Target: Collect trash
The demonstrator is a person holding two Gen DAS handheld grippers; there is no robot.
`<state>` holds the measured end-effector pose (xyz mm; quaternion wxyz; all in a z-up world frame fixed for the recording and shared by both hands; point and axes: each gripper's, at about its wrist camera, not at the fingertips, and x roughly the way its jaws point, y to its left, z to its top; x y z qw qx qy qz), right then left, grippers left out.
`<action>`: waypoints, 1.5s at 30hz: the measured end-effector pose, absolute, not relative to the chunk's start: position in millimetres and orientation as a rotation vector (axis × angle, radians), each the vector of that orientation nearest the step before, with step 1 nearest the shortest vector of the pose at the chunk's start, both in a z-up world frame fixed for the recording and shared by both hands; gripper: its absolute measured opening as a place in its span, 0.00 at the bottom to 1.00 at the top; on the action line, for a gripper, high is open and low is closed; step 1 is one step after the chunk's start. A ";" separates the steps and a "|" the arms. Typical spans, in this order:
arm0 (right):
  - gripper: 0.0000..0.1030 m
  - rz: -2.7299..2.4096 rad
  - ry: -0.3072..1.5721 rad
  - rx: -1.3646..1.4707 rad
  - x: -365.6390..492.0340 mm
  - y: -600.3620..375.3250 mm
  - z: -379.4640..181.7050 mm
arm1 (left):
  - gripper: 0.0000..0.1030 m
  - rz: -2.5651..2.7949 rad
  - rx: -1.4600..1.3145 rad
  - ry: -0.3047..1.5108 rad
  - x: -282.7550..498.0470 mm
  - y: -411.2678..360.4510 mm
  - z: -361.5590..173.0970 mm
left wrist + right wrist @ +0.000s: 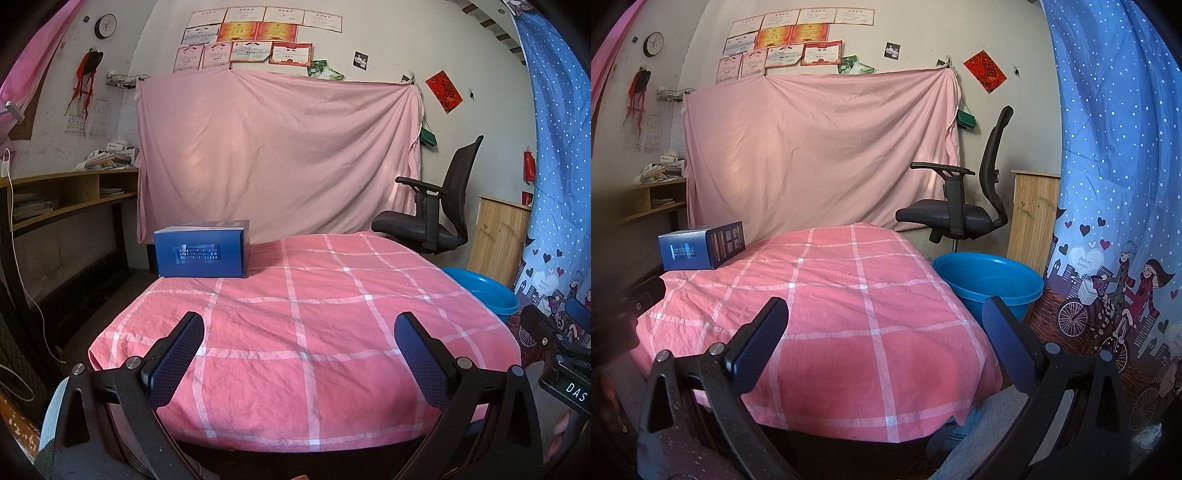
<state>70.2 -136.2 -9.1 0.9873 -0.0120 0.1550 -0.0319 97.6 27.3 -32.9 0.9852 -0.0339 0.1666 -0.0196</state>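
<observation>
Both grippers hang over the near edge of the pink checked table (295, 332), holding nothing: the left gripper (299, 354) spread wide, the right gripper (884, 343) likewise. The blue box (202, 248) sits at the far left corner; the blue bucket (990, 280) stands beside the table's right.

Both wrist views facing table (332, 295)
</observation>
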 end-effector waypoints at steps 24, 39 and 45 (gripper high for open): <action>1.00 -0.063 0.315 -0.023 70.6 -133.5 -9.6 | 0.98 -0.040 -0.066 0.335 97.5 27.2 -33.6; 1.00 -0.064 0.315 -0.022 70.8 -131.7 -9.8 | 0.98 -0.040 -0.065 0.334 97.4 27.0 -33.8; 1.00 -0.064 0.315 -0.022 70.8 -131.8 -9.8 | 0.98 -0.039 -0.066 0.333 97.2 26.4 -33.9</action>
